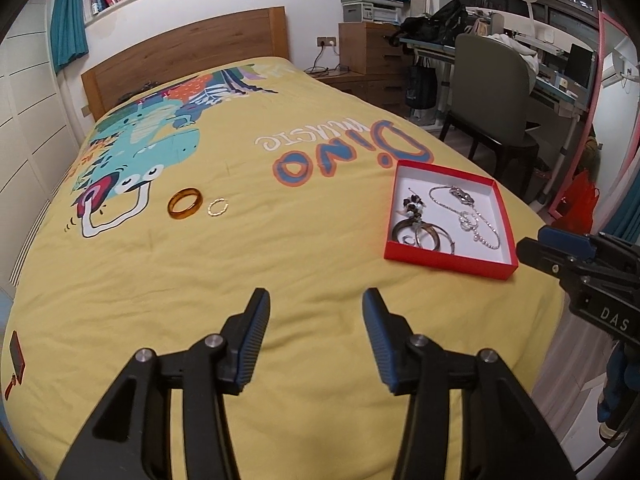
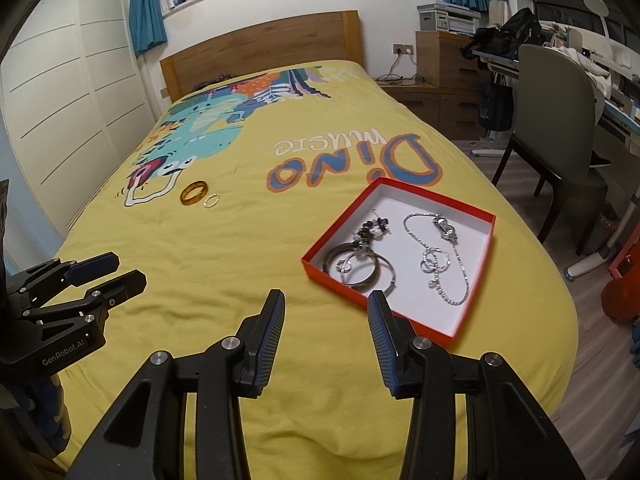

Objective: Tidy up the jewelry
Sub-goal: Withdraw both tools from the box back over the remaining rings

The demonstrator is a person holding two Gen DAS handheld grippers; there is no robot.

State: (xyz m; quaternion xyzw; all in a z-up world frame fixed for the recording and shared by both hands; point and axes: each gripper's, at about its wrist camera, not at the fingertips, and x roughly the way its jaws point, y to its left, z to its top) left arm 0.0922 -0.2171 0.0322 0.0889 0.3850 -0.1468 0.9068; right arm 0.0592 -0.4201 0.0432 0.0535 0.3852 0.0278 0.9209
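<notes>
Between pick-ups: both tools empty above the bed, two rings not yet boxed.

The left tool point(image 1: 316, 300) and right tool point(image 2: 326, 302) each hang over the near part of the yellow bedspread point(image 1: 280, 240) with jaws partly apart and nothing between them. The red box point(image 2: 400, 252) sits at the right of the bed, already holding a chain necklace point(image 2: 444, 260), hoop bangles point(image 2: 360, 268) and a beaded piece point(image 2: 372, 232). Well apart from it, far to the left, the amber ring point(image 1: 185, 203) lies just beside the thin gold ring point(image 1: 218, 206). The next move probably calls for reaching out to one ring with jaws narrowed to straddle its band; the gold one is thin and flat on soft cloth, so pinching it looks fiddly. The smaller pieces in the box overlap and are hard to tell apart; the right tool's body is cut off in the left view.
</notes>
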